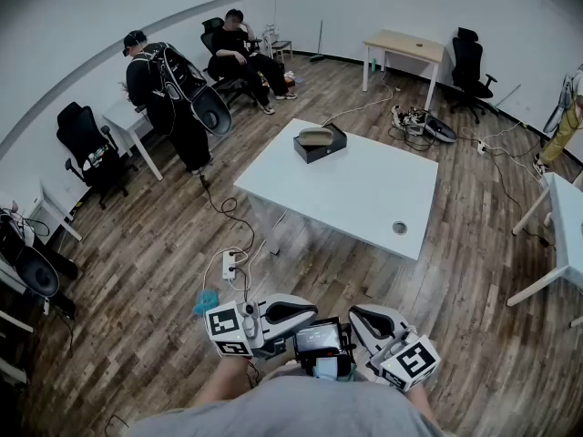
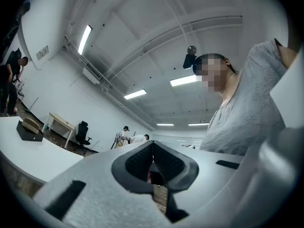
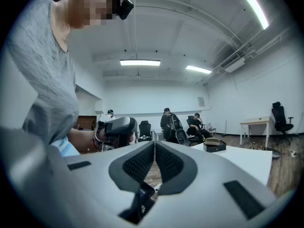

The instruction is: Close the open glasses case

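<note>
Approach comes first, since nothing is within reach yet. The glasses case (image 1: 319, 141) sits on the white tabletop (image 1: 364, 189) at its far corner, a dark base with what looks like its tan lid (image 1: 316, 135) raised above it. From here it is too small to tell which side the hinge is on.

Both tools hang off the tabletop, well short of its near edge and over the wooden floor (image 1: 164, 271), held close to the person's body. The left tongs (image 2: 153, 161) are pressed together with nothing between the pads. The right tongs (image 3: 155, 161) are pressed together and empty too.

Judged from this, doing the step well means walking to the side of the tabletop nearest the case and finding the hinge before touching anything. Keeping 1 pair of tongs pressed together should work fine, since a blunt tip can push the lid down. The other pair could brace the base against the tabletop so the case does not slide off that corner. Press near the lid's free edge, slowly, until it seats.
</note>
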Demonstrator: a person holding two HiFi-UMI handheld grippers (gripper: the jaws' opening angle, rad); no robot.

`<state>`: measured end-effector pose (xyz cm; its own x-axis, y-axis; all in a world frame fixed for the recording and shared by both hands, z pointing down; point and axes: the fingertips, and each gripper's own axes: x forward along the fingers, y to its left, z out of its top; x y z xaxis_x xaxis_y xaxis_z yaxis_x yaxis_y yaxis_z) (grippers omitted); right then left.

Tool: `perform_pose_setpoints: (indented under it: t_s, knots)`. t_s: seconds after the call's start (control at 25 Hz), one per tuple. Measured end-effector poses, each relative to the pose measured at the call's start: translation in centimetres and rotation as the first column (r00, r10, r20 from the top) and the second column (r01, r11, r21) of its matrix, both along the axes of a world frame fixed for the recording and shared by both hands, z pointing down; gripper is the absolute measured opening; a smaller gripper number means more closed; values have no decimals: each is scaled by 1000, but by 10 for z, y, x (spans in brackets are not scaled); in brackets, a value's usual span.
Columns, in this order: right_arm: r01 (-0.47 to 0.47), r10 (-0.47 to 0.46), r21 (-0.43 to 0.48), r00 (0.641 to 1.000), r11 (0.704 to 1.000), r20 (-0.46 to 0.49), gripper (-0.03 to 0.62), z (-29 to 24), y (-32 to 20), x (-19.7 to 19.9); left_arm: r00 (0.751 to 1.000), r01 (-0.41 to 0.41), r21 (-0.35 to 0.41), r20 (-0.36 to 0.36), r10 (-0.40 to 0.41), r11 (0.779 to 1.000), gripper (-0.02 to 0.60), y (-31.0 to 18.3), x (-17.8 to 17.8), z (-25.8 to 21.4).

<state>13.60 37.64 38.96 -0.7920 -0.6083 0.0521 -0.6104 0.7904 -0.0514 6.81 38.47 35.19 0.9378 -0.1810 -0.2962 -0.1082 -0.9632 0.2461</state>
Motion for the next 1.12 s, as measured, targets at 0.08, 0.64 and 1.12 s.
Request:
perform_pose_setpoints:
  t_s: [0.08,0.64,1.12]
  knots:
    - [2,-2,3,1000,1000,1,37,-1,0,0,1000,1,-1,1,-1,1000,18,1,0,1]
    - [26,-29,54,998,998,47,40,-14,2,-6,1000,16,-3,7,-16,1000,18,5,-4,-1]
    - [79,-80,48,997,996,0,40,-8,14,-6,1000,12,-7,13,-12,1000,18,11,4,0]
